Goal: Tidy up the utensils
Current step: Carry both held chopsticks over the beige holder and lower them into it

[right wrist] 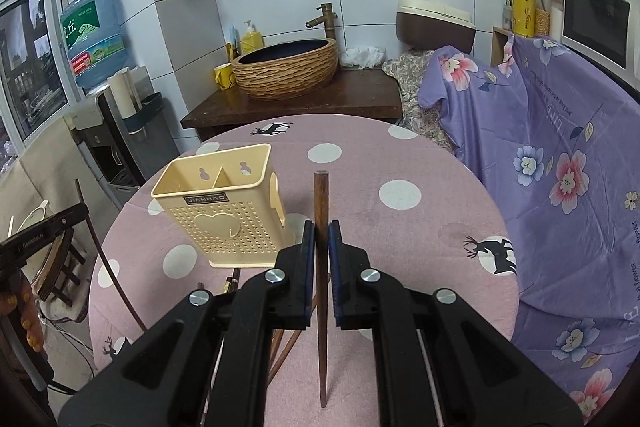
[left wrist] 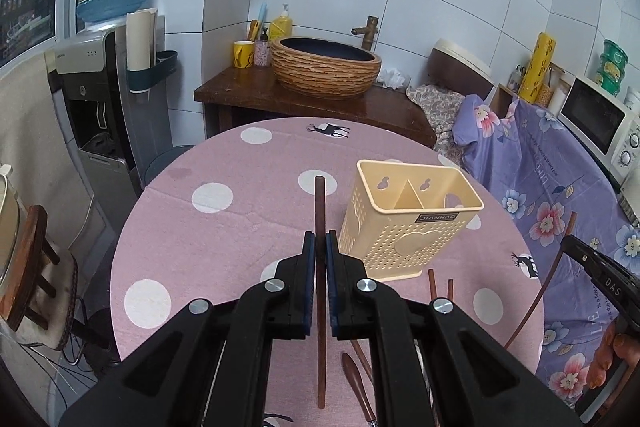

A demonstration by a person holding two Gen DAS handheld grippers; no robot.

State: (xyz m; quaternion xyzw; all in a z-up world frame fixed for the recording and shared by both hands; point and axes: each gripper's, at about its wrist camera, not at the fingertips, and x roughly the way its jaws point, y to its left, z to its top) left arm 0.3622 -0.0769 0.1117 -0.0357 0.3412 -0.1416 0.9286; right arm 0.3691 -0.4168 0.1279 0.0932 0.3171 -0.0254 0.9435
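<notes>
The yellow holder (left wrist: pixel 406 223) stands on the pink table (left wrist: pixel 208 251). Left of it, the left gripper (left wrist: pixel 320 245) pinches one brown chopstick (left wrist: pixel 320 211). Right of it, the right gripper (right wrist: pixel 321 237) pinches another chopstick (right wrist: pixel 321 203). Only the left view shows a wooden spoon (left wrist: pixel 354 377) lying near the holder.

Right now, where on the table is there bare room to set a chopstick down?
Free cloth lies right of the yellow holder, out to the deer print near the purple sheet, and left of the holder toward the table's edge. It is crowded in front of the holder's base, where loose utensils lie.
</notes>
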